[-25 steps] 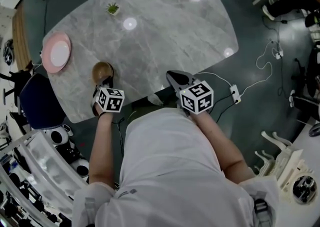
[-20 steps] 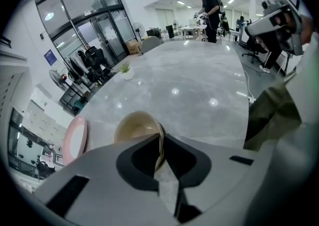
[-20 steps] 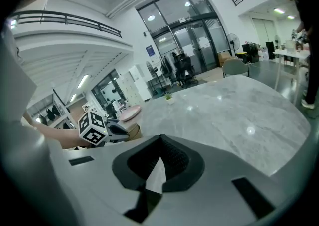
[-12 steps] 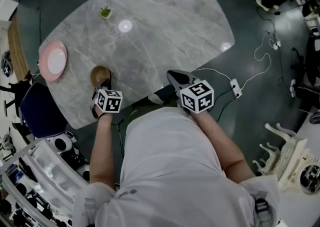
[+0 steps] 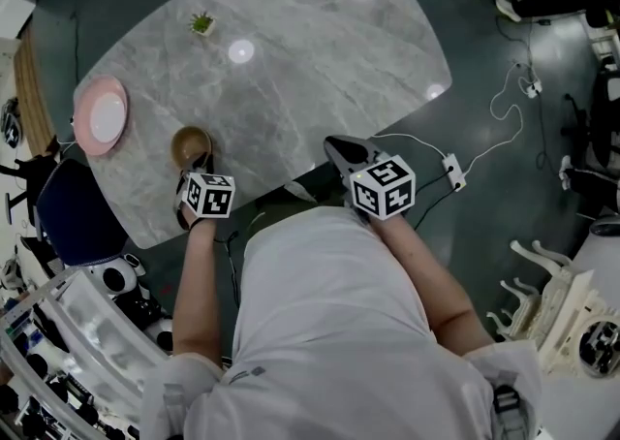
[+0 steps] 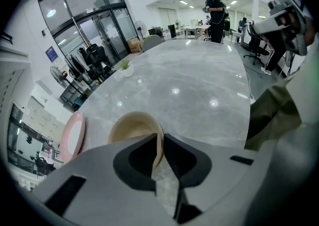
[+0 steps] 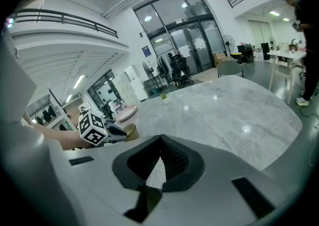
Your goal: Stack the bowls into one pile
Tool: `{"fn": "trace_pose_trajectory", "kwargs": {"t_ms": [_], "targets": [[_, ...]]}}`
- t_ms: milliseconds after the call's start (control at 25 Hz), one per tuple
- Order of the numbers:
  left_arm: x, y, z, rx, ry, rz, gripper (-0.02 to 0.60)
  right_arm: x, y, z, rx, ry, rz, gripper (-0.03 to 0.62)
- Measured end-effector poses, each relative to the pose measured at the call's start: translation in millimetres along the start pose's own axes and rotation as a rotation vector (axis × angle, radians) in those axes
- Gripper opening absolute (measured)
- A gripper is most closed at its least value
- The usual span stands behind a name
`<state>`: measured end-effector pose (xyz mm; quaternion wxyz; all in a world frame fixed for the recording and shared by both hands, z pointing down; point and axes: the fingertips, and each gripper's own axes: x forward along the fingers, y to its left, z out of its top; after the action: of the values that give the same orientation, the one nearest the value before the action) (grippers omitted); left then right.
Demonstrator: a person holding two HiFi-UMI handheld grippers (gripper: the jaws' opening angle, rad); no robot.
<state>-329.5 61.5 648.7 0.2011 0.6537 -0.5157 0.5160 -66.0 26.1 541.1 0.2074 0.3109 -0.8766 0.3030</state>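
Head view: stacking looks barely begun. The small round tan bowl, at the table's eight o'clock edge, has its thin rim pinched by the left gripper. A wide, glossy pink bowl lies apart at its ten o'clock. The right gripper, jaws pressed together on nothing, is at the veined grey marble table's six o'clock edge.

Polished, reflective marble-look table; smooth, glossy tan bowl.

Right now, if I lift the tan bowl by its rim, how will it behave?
The bowl looks rigid, so it likely keeps its shape. The left gripper pinches only one rim edge, so it may tilt and hang. On the polished table it would probably slide if pushed.
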Motion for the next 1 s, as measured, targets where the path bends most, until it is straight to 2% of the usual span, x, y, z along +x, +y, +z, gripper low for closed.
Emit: {"fn": "trace_pose_trajectory", "kwargs": {"t_ms": [320,600,760,1000], "targets": [[-12,-1,8,-0.025,-0.004,0.028,0.031,0,-2,5,-0.016,0.006,0.038,0.008],[-33,3,17,-0.091,-0.024,0.071,0.028,6,2,14,-0.048,0.024,0.102,0.008],[-51,-1,27,-0.156,-0.053,0.097,0.005,8,2,21,-0.085,0.043,0.162,0.008],[-75,-10,49,-0.269,-0.136,0.100,0.003,14,3,38,-0.147,0.072,0.247,0.008]]}}
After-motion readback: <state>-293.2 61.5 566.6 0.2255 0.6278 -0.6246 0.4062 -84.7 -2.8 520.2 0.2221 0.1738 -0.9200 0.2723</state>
